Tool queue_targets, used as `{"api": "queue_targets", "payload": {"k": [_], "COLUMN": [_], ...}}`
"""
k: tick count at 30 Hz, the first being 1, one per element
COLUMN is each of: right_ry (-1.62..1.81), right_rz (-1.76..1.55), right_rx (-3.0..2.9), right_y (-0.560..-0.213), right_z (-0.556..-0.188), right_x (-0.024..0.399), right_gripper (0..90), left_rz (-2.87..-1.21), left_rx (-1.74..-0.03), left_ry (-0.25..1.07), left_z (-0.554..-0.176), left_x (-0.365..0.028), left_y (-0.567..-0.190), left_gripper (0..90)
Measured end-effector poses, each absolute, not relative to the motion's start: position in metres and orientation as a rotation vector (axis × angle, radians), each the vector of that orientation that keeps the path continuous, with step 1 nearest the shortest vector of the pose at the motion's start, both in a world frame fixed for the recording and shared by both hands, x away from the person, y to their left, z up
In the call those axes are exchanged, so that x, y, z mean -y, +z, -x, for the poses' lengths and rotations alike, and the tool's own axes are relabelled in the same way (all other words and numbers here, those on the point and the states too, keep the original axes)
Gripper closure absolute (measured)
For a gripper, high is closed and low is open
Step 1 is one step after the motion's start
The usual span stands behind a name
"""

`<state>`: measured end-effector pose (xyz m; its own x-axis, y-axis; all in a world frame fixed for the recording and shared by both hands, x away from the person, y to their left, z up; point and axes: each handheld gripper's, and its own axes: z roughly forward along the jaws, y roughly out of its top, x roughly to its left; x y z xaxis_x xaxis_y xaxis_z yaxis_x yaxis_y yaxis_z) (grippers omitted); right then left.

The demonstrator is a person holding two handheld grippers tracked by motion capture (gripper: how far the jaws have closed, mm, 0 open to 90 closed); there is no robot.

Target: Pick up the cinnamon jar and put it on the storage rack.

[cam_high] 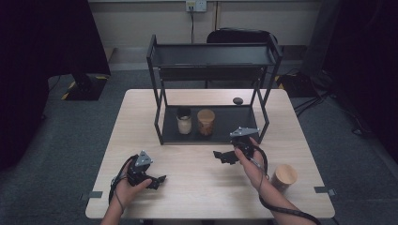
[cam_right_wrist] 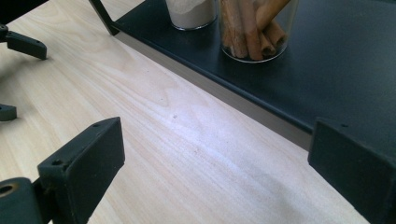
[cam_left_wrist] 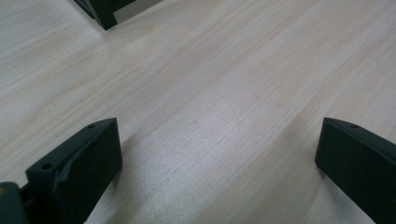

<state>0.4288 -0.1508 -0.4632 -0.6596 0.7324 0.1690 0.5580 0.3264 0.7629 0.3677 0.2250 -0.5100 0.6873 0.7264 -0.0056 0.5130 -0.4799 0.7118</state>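
Jar of cinnamon sticks [cam_high: 206, 122] upright on black rack [cam_high: 244, 123] bottom shelf, middle of frame, long side up and down, beside white jar [cam_high: 184, 123]. Right claw [cam_high: 220, 156] near rack front, wide apart, empty. Left claw [cam_high: 161, 179] lower left, wide apart, empty. Pale wood worktop [cam_high: 197, 187]; grey floor around.

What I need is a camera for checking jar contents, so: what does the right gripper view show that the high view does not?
Right gripper view, close up: brown rolled sticks inside the clear glass jar and pale powder in the second glass jar. High view: the whole black two-tier metal rack, a round light wooden container at the table's right, and a small dark oval object. Both: the pale wooden table and the two jars.
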Motion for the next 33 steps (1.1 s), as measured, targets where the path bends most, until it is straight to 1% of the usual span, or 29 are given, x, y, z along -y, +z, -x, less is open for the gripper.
{"api": "queue_targets", "payload": {"k": [11, 33], "right_ry": [1.243, 1.230], "right_rz": [-1.160, -1.163], "right_rx": [-2.400, -2.405], "right_y": [-0.460, -0.453], "right_z": [-0.419, -0.402], "right_x": [0.156, 0.178], "right_gripper": [2.7, 2.7], "left_rz": [-2.188, -2.188], "left_rx": [-0.945, -0.945], "left_ry": [0.388, 0.388], "left_z": [-0.368, -0.368], "left_x": [-0.225, -0.225], "left_y": [-0.510, -0.510], "left_gripper": [0.1, 0.1]}}
